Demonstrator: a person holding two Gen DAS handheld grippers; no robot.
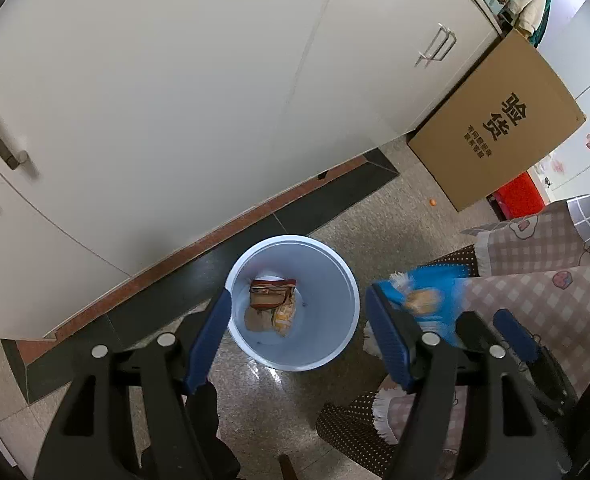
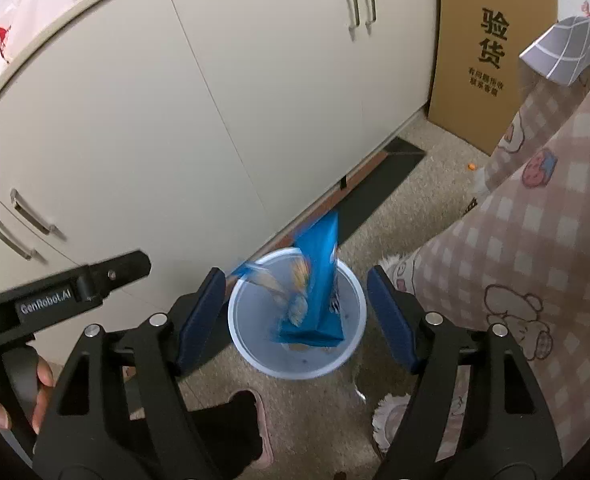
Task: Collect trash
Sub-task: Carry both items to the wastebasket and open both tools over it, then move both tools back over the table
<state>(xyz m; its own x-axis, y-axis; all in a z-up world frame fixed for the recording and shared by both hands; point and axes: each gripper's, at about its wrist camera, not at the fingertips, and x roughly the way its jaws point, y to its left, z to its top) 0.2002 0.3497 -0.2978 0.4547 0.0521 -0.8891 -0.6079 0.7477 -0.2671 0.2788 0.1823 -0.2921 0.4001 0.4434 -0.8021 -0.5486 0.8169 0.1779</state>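
Where speckled floor (image 2: 415, 184) meets white cabinets (image 2: 175, 100), a bin (image 2: 255, 352) stands.

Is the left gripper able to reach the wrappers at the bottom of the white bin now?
Probably yes. The left gripper is open above the white bin, whose mouth has no lid. The wrappers lie deep inside. The blue snack bag is over the bin and may cover them.

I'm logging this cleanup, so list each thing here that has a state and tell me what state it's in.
Left gripper: open, empty.
Right gripper: open, empty.
Blue snack bag: blurred, free of both grippers, over the bin's mouth.
White bin: upright, lidless, wrappers at the bottom.
Cabinet doors: closed.
Cardboard box: leaning against the cabinet.
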